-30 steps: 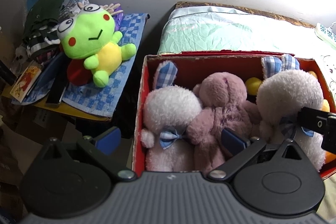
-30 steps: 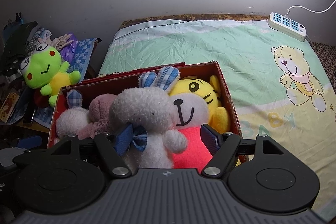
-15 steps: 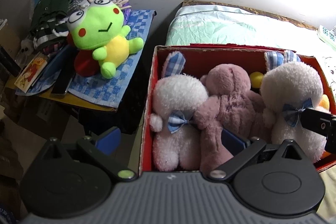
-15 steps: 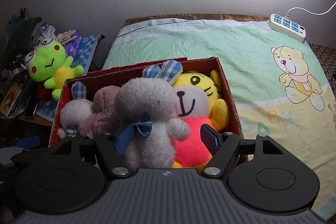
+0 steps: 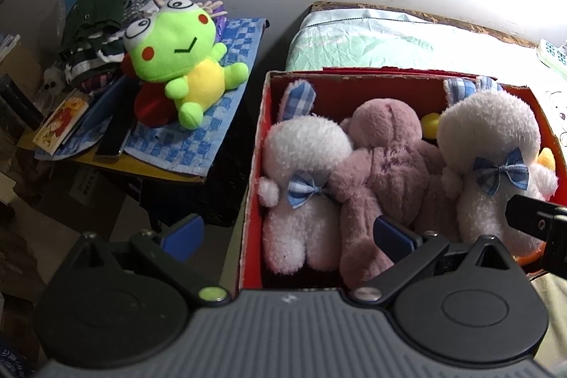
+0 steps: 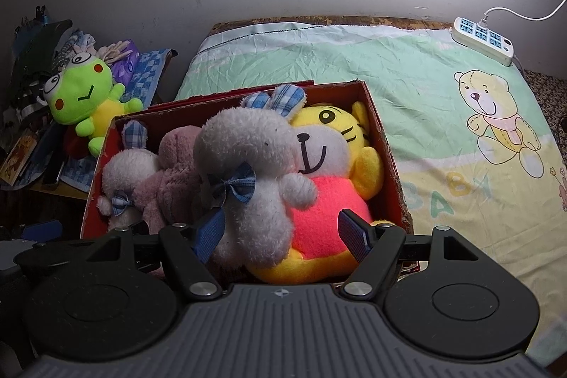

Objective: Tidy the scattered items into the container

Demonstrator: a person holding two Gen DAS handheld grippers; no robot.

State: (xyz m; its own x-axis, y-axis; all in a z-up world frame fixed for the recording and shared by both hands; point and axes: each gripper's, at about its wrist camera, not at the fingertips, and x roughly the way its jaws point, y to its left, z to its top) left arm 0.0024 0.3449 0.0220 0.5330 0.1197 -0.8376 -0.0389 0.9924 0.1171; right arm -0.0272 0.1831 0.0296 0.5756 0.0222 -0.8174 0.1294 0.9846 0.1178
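Observation:
A red box (image 5: 253,165) (image 6: 388,162) on the bed holds a small white bunny (image 5: 304,179), a mauve plush (image 5: 386,165), a bigger white bunny (image 6: 248,165) and a yellow tiger in pink (image 6: 329,172). A green frog plush (image 5: 180,59) (image 6: 85,94) lies on a blue checked towel to the box's left. My left gripper (image 5: 287,234) is open and empty, straddling the box's near left wall. My right gripper (image 6: 281,231) is open and empty, just in front of the big bunny and tiger.
A cluttered side table (image 5: 106,162) with clothes, a booklet and a dark phone stands left of the bed. The green bedsheet (image 6: 389,77) has a bear print. A white power strip (image 6: 483,39) lies at the back right. A wall is behind.
Both grippers have pulled back and up from the box, so the plush toys sit lower and further in view. Both stay open and empty. The toys have not moved.

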